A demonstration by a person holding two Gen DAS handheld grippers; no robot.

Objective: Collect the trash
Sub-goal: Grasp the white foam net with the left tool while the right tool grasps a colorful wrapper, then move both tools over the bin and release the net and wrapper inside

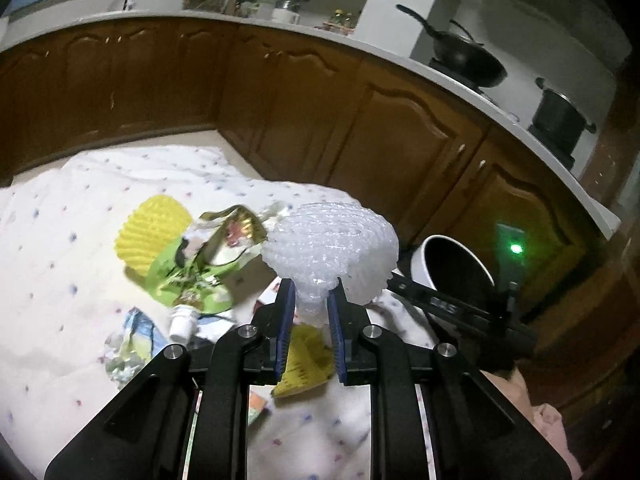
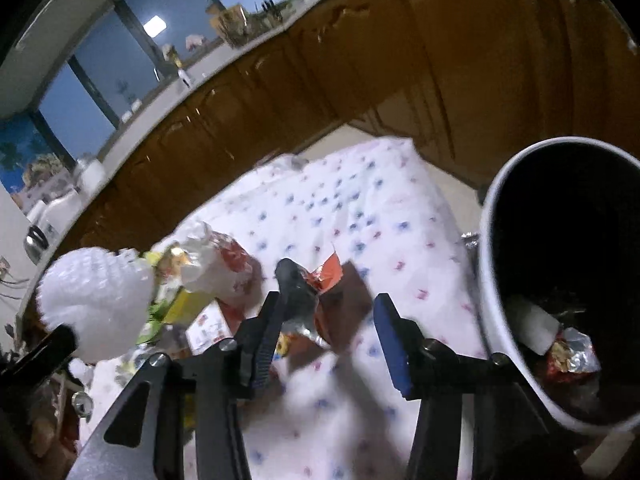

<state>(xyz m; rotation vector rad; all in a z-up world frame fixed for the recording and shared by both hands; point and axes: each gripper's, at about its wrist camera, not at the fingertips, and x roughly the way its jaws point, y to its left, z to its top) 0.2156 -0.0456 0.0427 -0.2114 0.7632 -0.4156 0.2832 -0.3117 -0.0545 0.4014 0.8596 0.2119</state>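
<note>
Trash — white foam net [image 1: 332,248] clamped in left tool [image 1: 312,300] | right tool [image 2: 328,320] apart, empty | bin [image 2: 492,240] part-filled — wrappers [image 1: 192,272] remain on table [image 1: 60,280]
</note>
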